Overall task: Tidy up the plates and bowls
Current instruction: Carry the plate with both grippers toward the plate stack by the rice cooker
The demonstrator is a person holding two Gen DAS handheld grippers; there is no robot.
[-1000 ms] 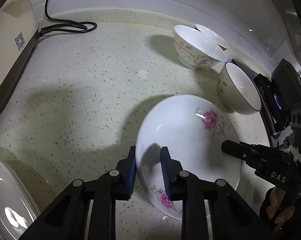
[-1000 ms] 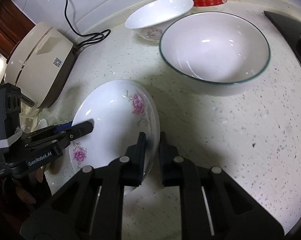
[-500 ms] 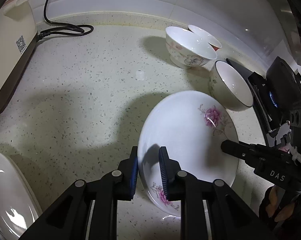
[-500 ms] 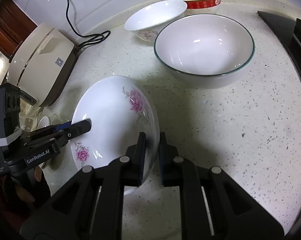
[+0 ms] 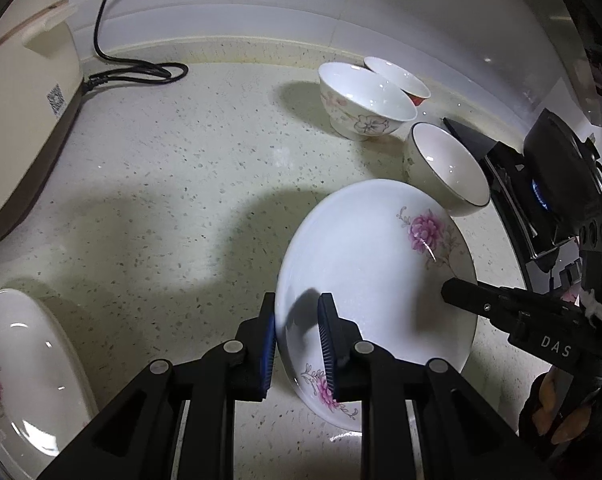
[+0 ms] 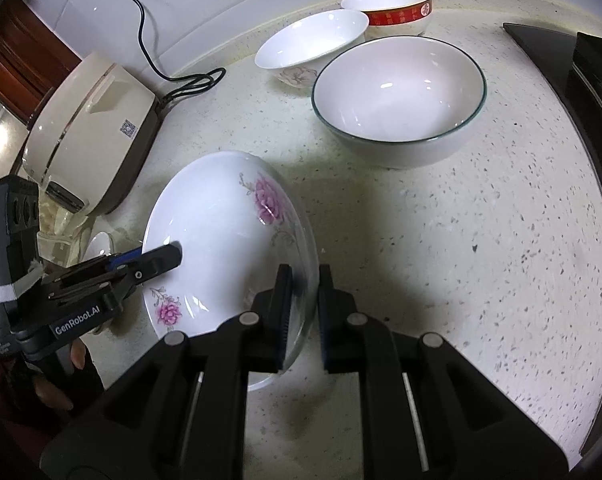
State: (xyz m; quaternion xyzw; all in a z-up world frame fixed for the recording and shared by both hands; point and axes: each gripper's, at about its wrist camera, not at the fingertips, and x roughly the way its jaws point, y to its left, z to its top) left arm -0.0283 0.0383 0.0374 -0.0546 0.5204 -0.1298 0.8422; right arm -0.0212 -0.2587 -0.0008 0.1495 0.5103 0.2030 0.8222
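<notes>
A white plate with pink flowers point(image 5: 373, 272) point(image 6: 221, 220) hangs tilted just over the speckled counter point(image 5: 181, 200), held between both grippers. My left gripper point(image 5: 297, 312) is shut on its left rim and shows in the right wrist view point(image 6: 169, 256). On the opposite rim my right gripper point(image 6: 304, 280) is shut too; its tip point(image 5: 453, 292) shows in the left wrist view. A green-rimmed bowl point(image 6: 397, 92) point(image 5: 445, 168), a flowered bowl point(image 6: 313, 44) point(image 5: 365, 100) and a red-banded bowl point(image 6: 393, 8) point(image 5: 397, 80) stand behind. A second flowered plate point(image 5: 21, 360) lies at lower left.
A cream rice cooker point(image 5: 21, 100) point(image 6: 89, 136) with a black cable point(image 5: 141, 72) stands at the left by the wall. A black stove point(image 5: 541, 184) point(image 6: 581, 80) borders the counter on the right. A person's fingers point(image 6: 53, 392) grip the left handle.
The plate has risen slightly with both grippers on it, and the bowls now look farther off. The left jaws drew a little closer together on the rim.
</notes>
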